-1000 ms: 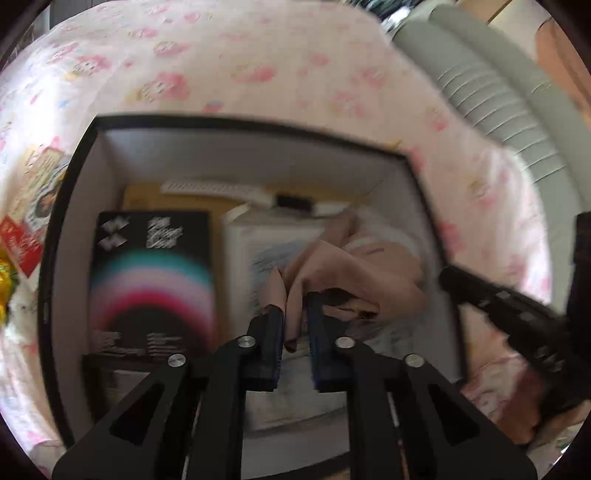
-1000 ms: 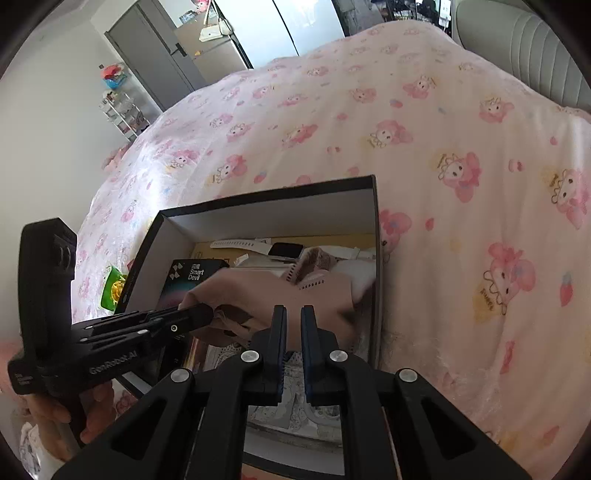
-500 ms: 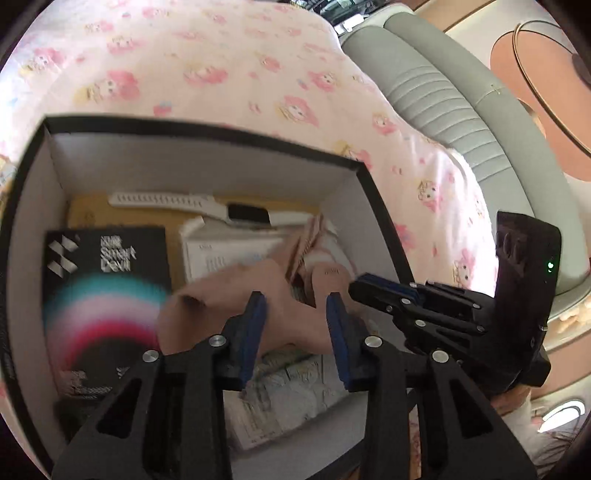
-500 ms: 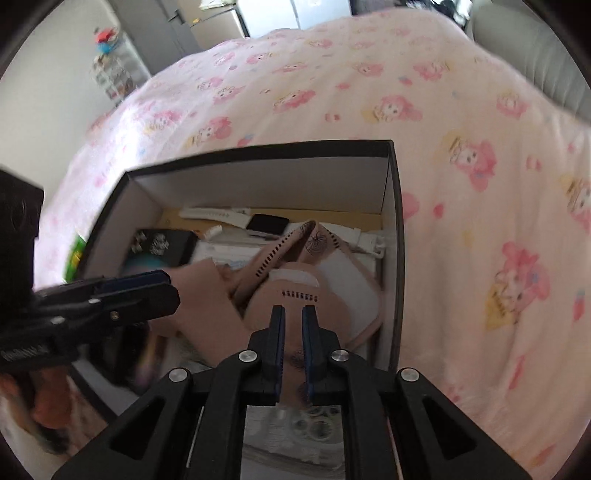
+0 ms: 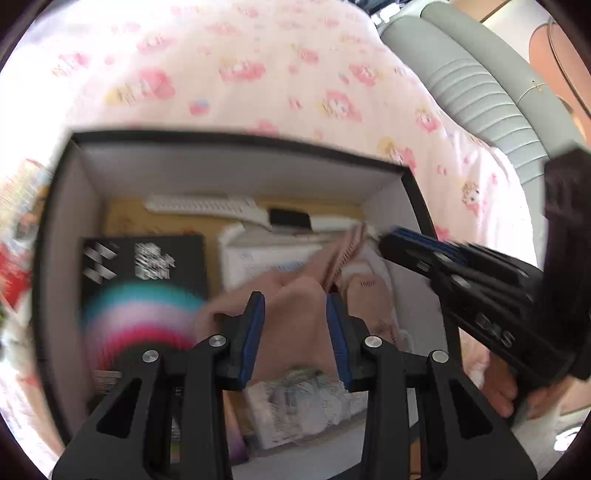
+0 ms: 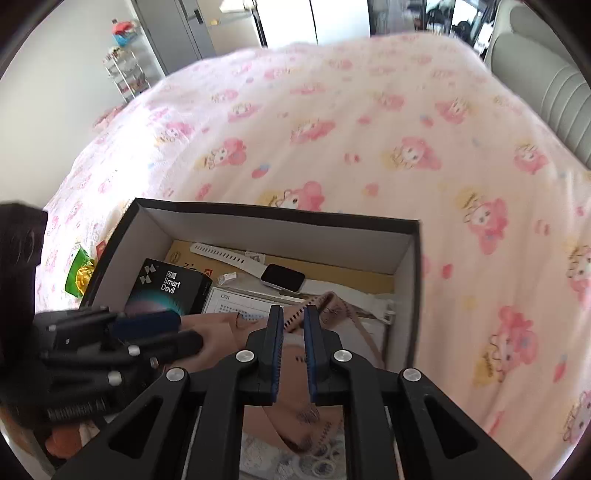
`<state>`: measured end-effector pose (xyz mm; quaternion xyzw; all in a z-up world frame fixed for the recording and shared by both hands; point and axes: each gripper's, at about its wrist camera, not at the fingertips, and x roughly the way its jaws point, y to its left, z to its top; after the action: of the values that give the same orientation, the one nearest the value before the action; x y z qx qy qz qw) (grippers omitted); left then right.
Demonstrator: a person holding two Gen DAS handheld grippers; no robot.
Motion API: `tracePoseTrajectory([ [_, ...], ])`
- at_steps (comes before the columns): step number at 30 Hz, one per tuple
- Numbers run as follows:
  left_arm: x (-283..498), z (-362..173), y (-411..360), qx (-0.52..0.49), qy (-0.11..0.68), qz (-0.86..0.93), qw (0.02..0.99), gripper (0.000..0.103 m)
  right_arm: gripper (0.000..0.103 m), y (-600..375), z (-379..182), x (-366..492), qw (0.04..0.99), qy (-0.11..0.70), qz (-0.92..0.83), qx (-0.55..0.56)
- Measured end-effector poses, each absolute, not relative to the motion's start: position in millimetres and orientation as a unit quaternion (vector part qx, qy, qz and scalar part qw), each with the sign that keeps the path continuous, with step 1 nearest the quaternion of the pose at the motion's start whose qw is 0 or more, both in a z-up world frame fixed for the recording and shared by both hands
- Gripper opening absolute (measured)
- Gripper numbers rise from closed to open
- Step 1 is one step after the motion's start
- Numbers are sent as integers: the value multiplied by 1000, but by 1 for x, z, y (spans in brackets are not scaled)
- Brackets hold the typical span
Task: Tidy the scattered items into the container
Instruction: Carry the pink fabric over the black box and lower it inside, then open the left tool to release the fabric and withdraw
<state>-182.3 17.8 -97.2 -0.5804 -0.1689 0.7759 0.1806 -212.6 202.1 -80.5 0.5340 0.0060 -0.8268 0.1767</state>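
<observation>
A black box with white inner walls (image 5: pixel 236 173) (image 6: pixel 280 236) sits on the bed. Inside lie a pink garment (image 5: pixel 295 317) (image 6: pixel 295 402), a black "Smart Devil" box (image 5: pixel 147 280) (image 6: pixel 166 288), a white-strapped smartwatch (image 5: pixel 236 210) (image 6: pixel 280 277) and a white packet (image 5: pixel 266 258). My left gripper (image 5: pixel 294 310) is open above the pink garment, its jaws apart on either side of a fold. My right gripper (image 6: pixel 293 325) has its jaws almost together over the garment, with a narrow gap; it also shows in the left wrist view (image 5: pixel 443 266).
The bed has a pink cartoon-print sheet (image 6: pixel 369 129). A green-yellow snack packet (image 6: pixel 79 273) lies left of the box, with red packaging (image 5: pixel 14 273) there too. A grey-green headboard (image 5: pixel 480 92) runs along the right. A grey wardrobe (image 6: pixel 177 29) stands far back.
My left gripper opened and let go of the pink garment, which now lies in the box. My right gripper pulled back a little, staying nearly closed.
</observation>
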Motion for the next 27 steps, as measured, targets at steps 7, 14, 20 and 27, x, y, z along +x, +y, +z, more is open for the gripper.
tracePoseTrajectory([
  [7, -182, -127, 9, -617, -200, 735, 197, 37, 9, 185, -122, -211, 202, -9, -766, 610],
  [14, -172, -106, -11, -588, -213, 752, 209, 37, 9, 205, -103, -181, 194, -26, -787, 585],
  [20, -161, -110, 5, -607, -215, 719, 262, 44, 17, 222, -87, -155, 222, -56, -781, 582],
  [27, -159, -114, -5, -620, -194, 735, 194, 44, 17, 199, -115, -156, 209, -5, -757, 619],
])
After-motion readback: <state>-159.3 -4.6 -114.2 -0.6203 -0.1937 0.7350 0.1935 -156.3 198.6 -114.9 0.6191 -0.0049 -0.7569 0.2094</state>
